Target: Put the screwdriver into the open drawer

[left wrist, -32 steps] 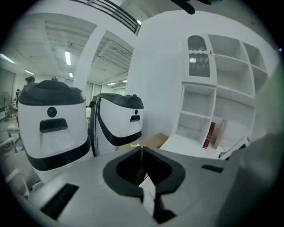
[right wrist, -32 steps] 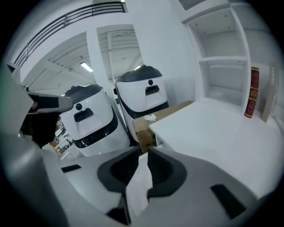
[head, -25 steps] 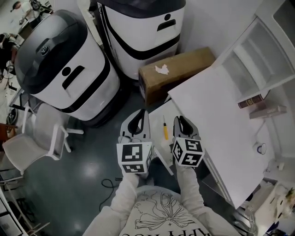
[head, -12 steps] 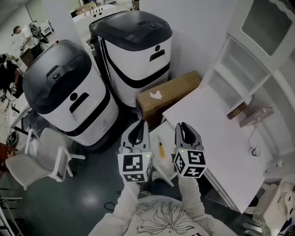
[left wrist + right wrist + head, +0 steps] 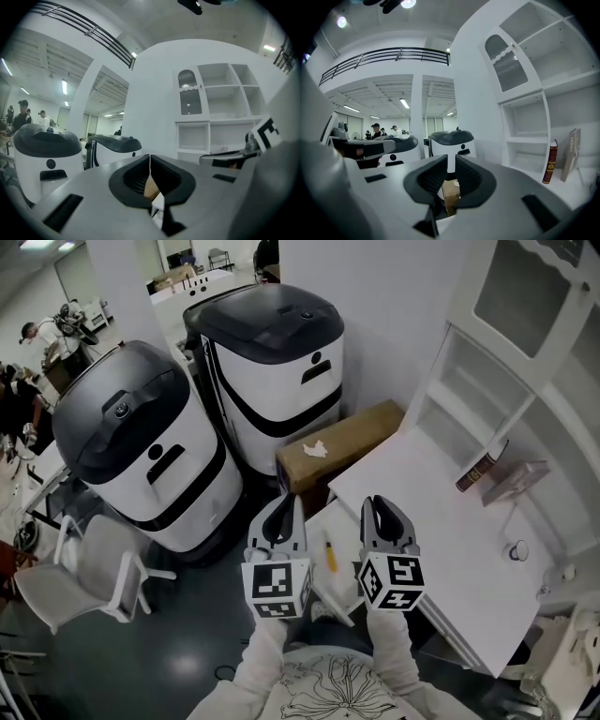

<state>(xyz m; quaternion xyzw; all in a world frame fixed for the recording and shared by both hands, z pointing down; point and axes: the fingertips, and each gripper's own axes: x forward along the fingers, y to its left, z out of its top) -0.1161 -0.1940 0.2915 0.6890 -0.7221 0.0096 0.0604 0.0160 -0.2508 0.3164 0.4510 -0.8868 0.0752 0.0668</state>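
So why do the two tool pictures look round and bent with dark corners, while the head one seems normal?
Left gripper view: a wide-angle lens bows the shelves and blackens the corners. Right gripper view: the same bending, and the ceiling lamps flare brightly at the top. Head view: evenly lit and sharp, with a pale sheen on the floor.

Two big white machines with dark grey lids, one point(image 5: 141, 456) nearer the white chair point(image 5: 89, 568), the other point(image 5: 272, 362) by the wall. A cardboard box point(image 5: 342, 442) lies on the floor against the second one, just beside a white desk point(image 5: 441, 531). On the desk a dark red book point(image 5: 476, 468) leans tilted under the white shelving point(image 5: 506, 362).
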